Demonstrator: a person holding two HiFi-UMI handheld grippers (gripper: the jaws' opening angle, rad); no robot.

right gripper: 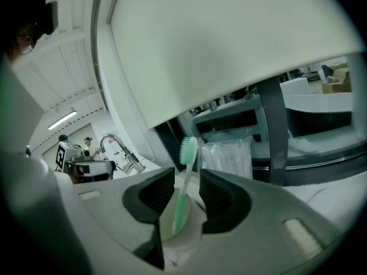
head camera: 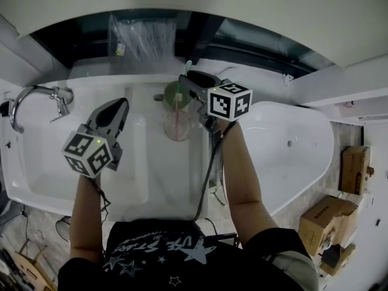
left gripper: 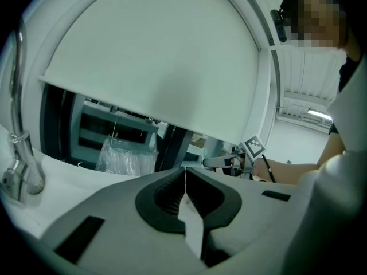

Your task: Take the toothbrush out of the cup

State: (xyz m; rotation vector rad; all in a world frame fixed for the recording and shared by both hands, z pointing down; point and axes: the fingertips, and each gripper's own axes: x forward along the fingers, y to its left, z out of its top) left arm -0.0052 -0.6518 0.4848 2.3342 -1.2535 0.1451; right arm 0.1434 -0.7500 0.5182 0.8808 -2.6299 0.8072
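Mostly hidden behind right tongs (right gripper: 186, 176), cup (right gripper: 183, 238), toothbrush (right gripper: 188, 151) untouched between their open jaws, left tongs (left gripper: 184, 173) closed, empty.

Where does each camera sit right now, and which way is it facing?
Head view: on the head, steeply down at the white sink; left gripper, right gripper and forearms show.
Left gripper view: along its shut jaws toward the white blind; right gripper beyond.
Right gripper view: along its open jaws, green plastic toothbrush between them.
Shared: curved chrome tap, all views.
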